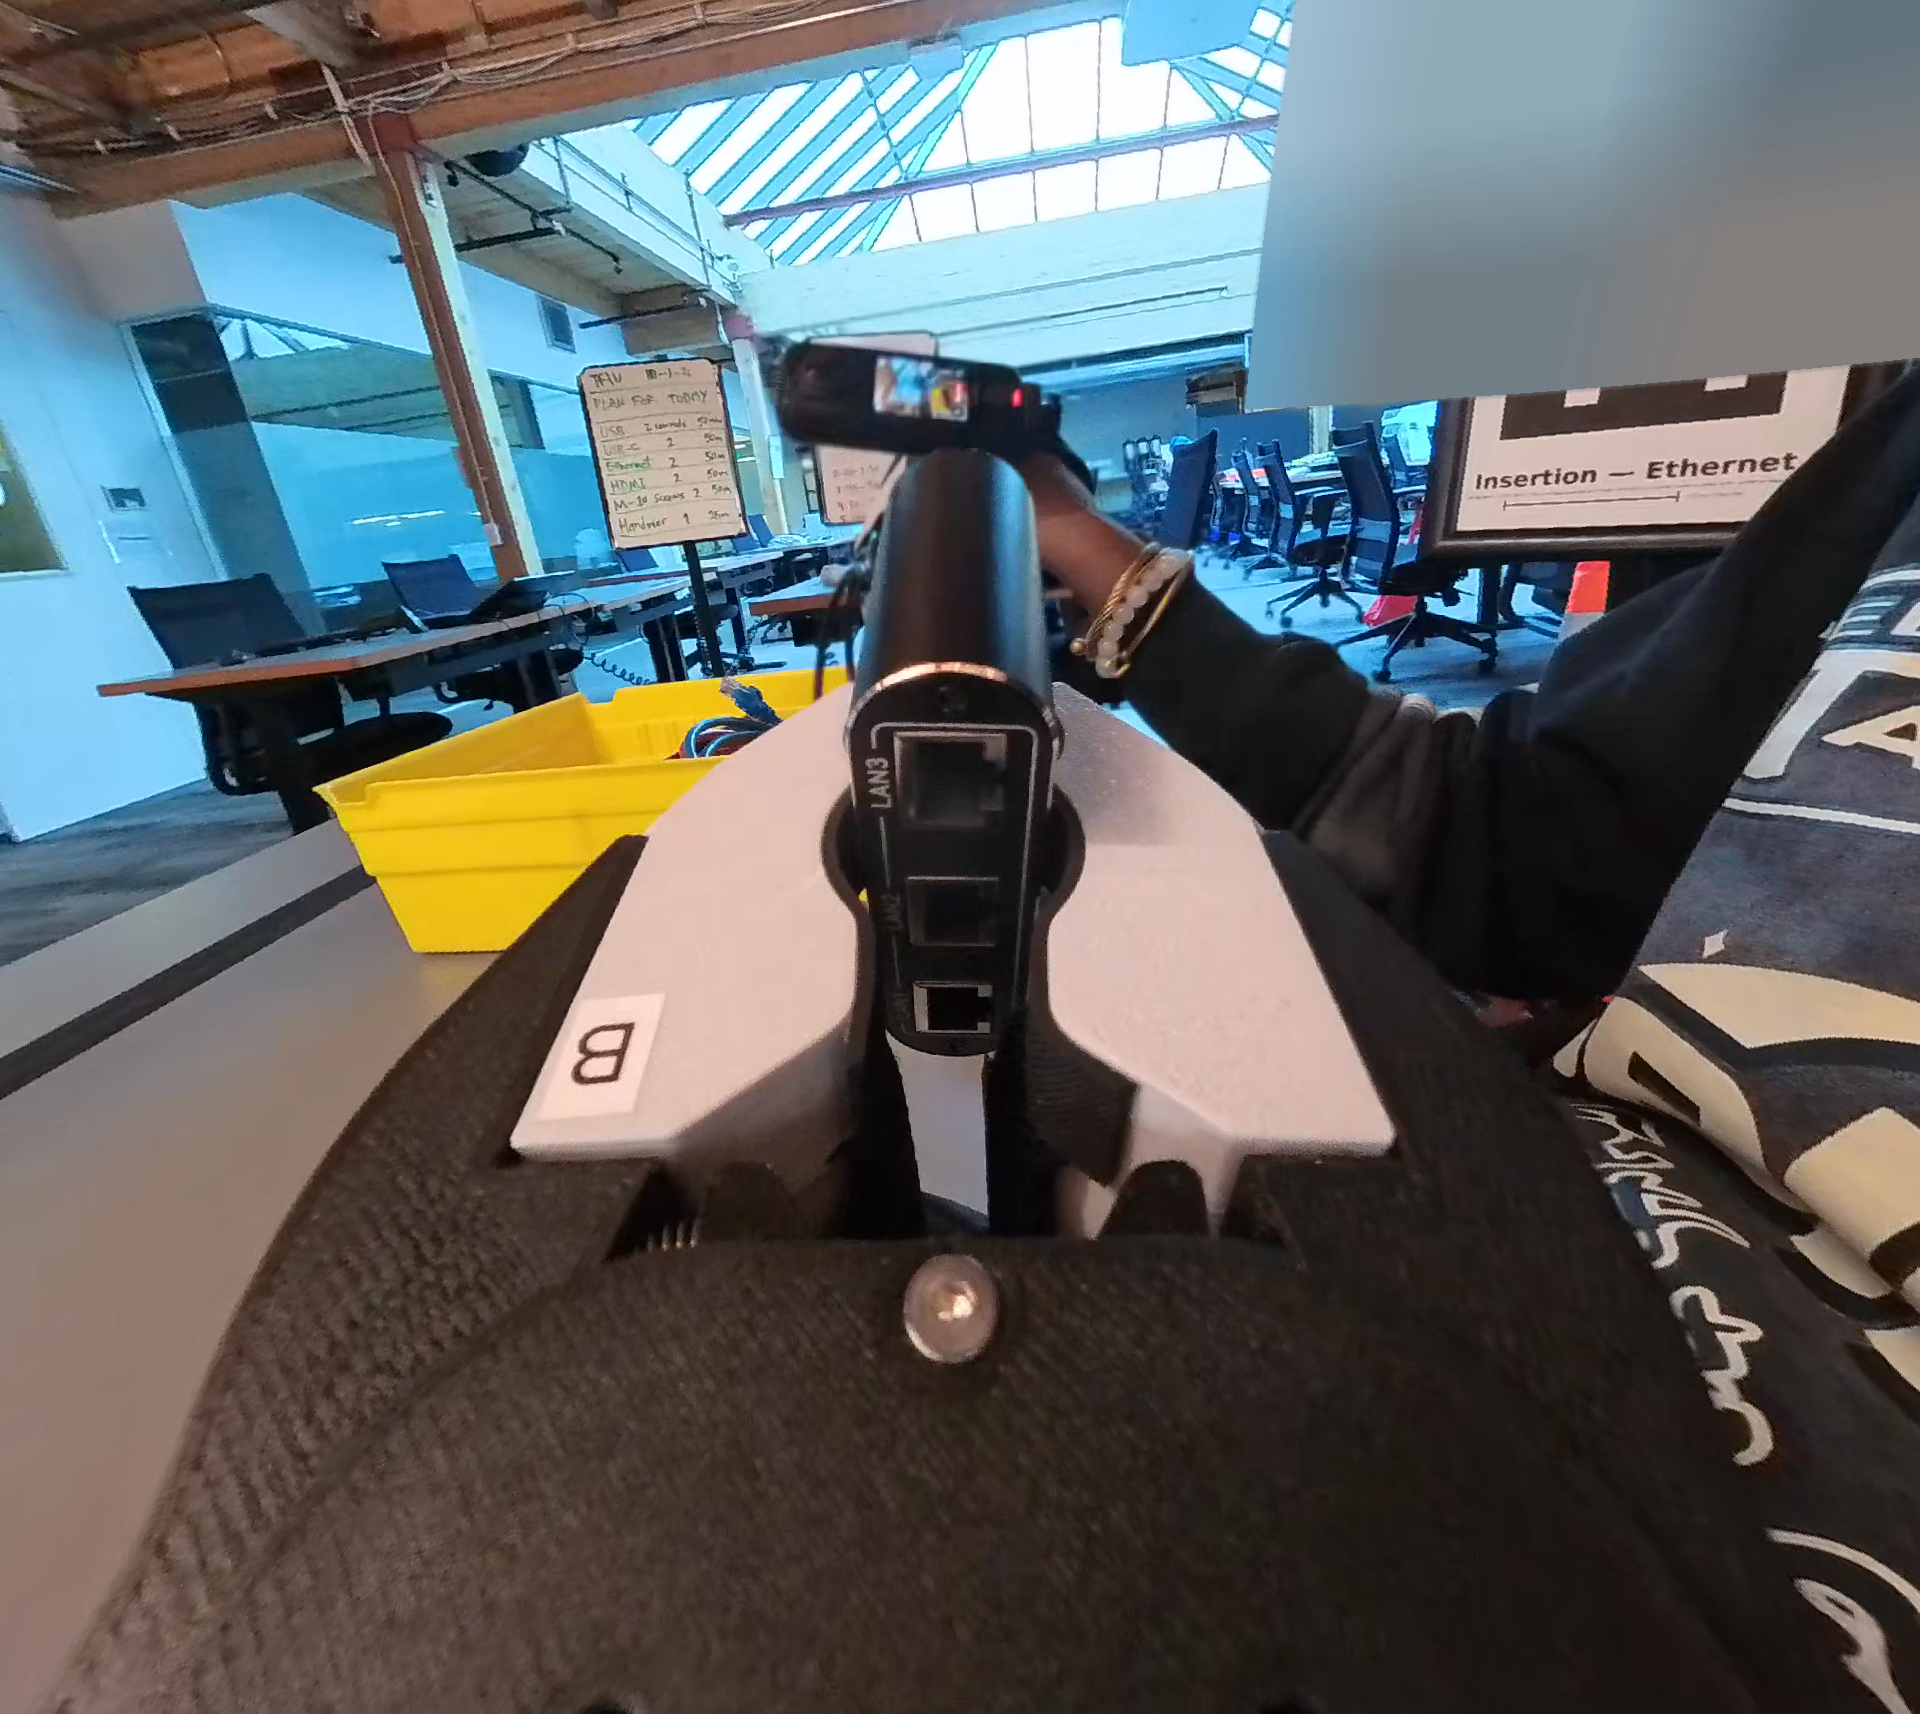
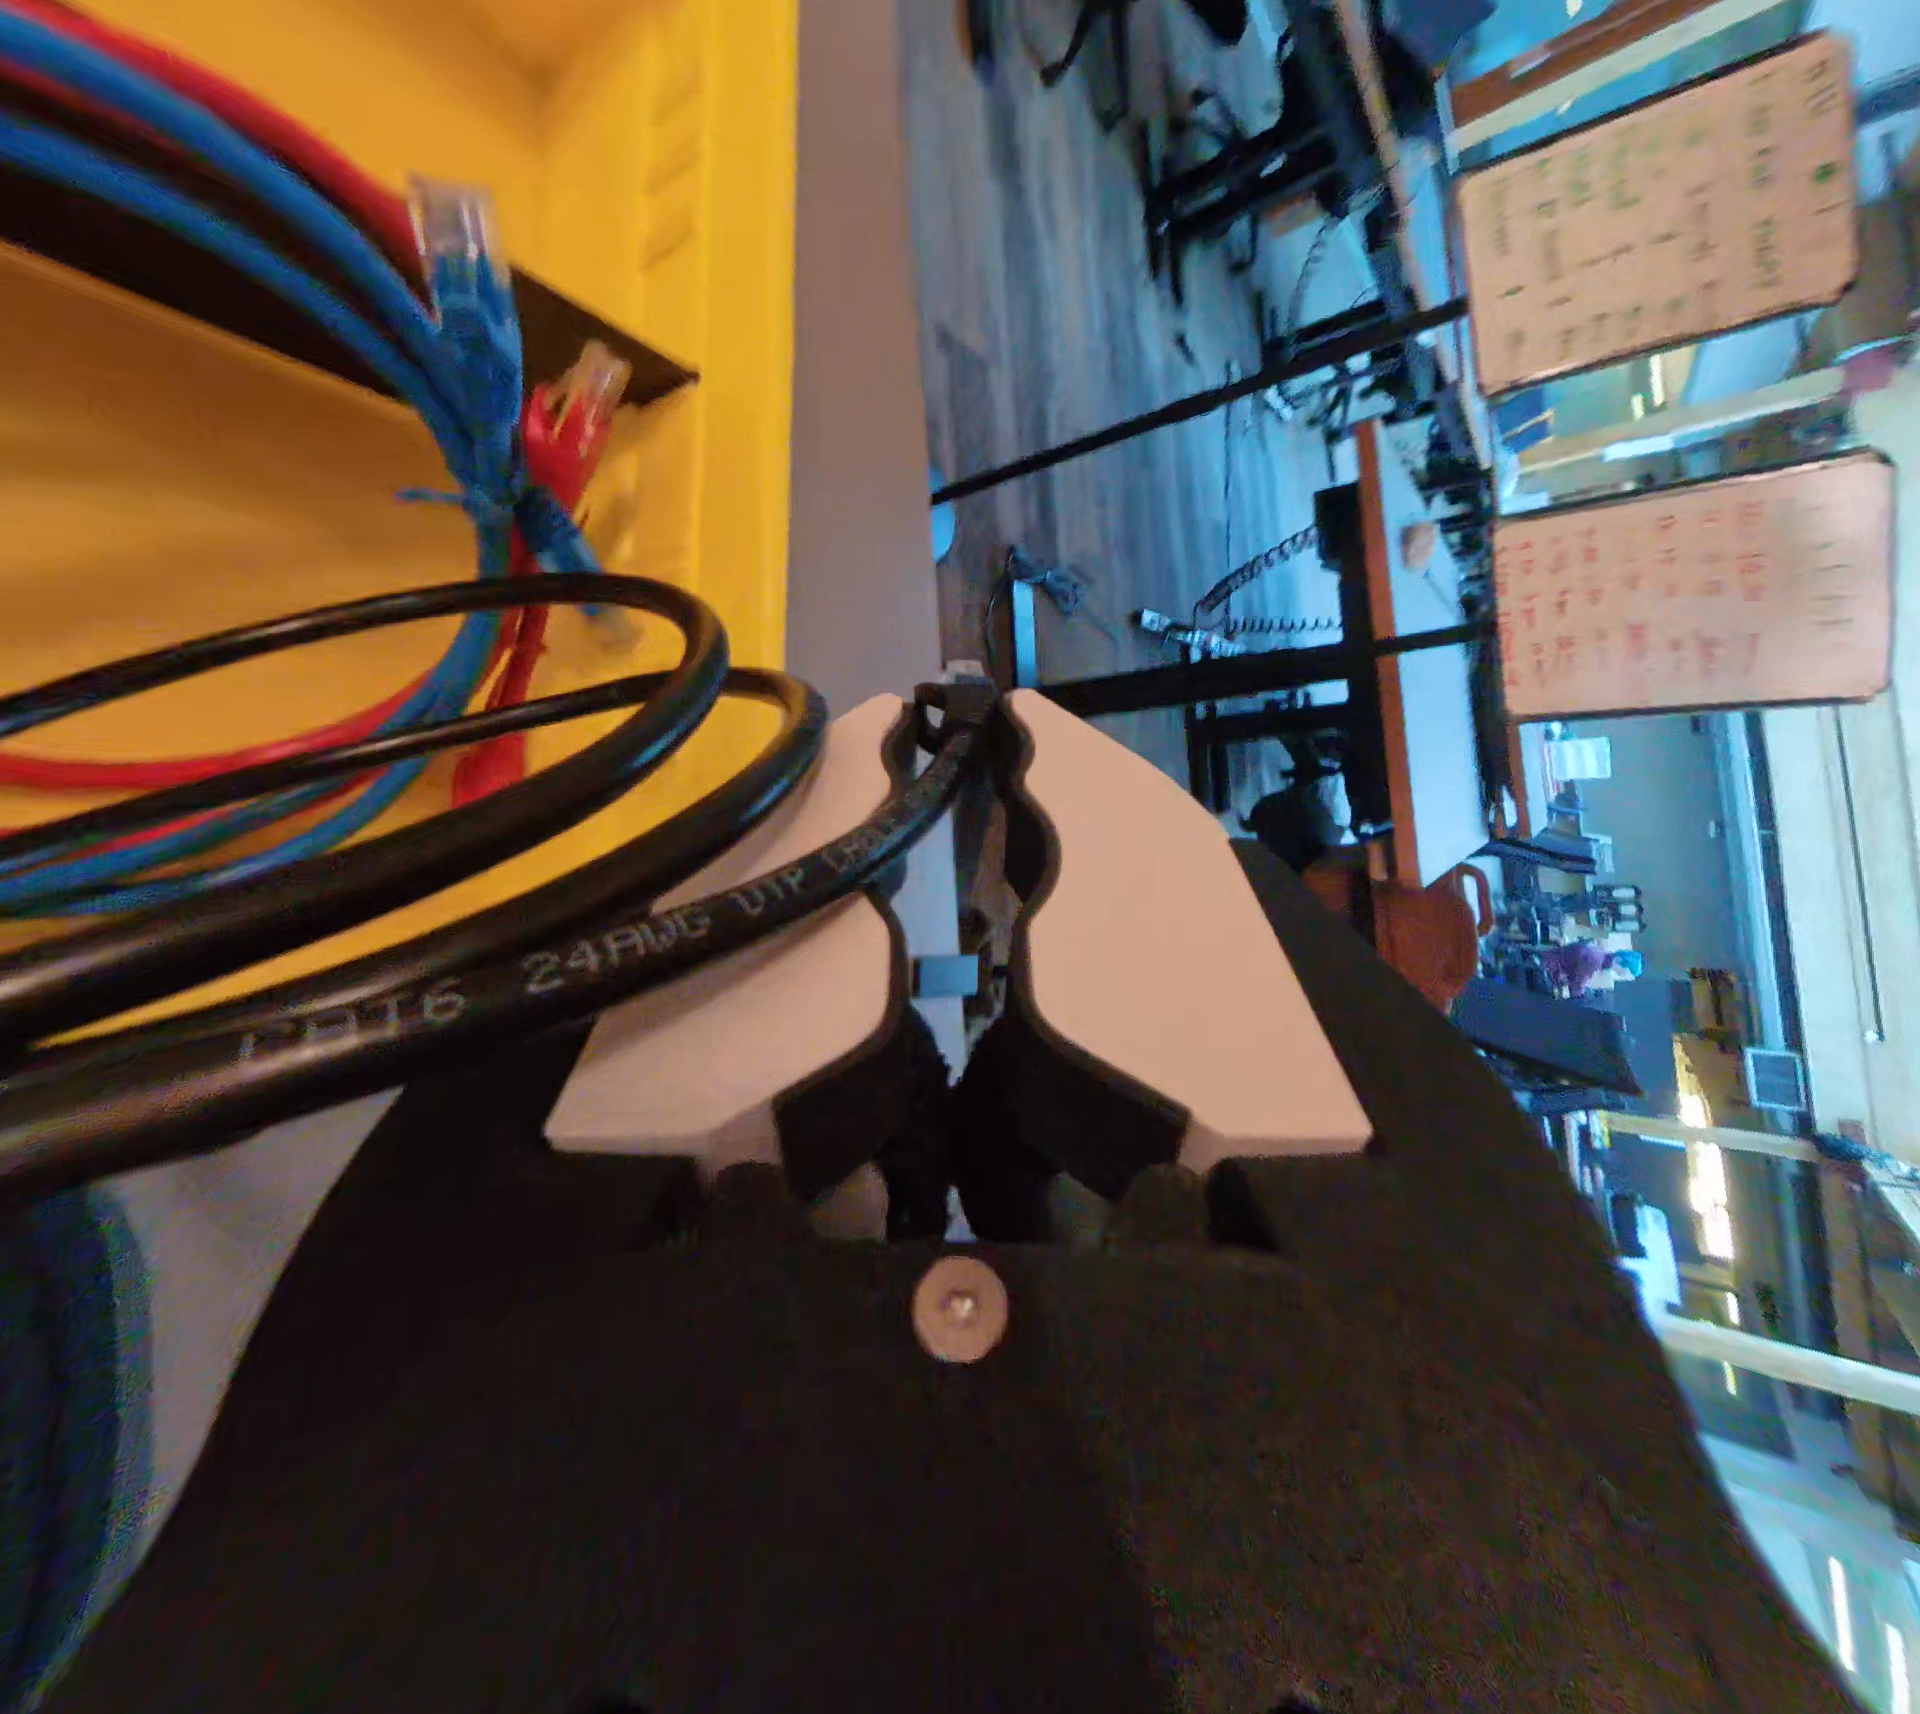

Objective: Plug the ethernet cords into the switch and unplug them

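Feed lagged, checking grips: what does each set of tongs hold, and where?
Left tongs: black switch, clamped at its port end. Right tongs: black ethernet cord, at its plug end.

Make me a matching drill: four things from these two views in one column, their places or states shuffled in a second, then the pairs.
Things
1. switch
2. black cord
3. blue cord
4. yellow bin

Places or states
A. lying in the bin, plug free
B. standing on the grey table
C. clamped in the right gripper
D. clamped in the left gripper, ports empty

Pairs: 1-D, 2-C, 3-A, 4-B
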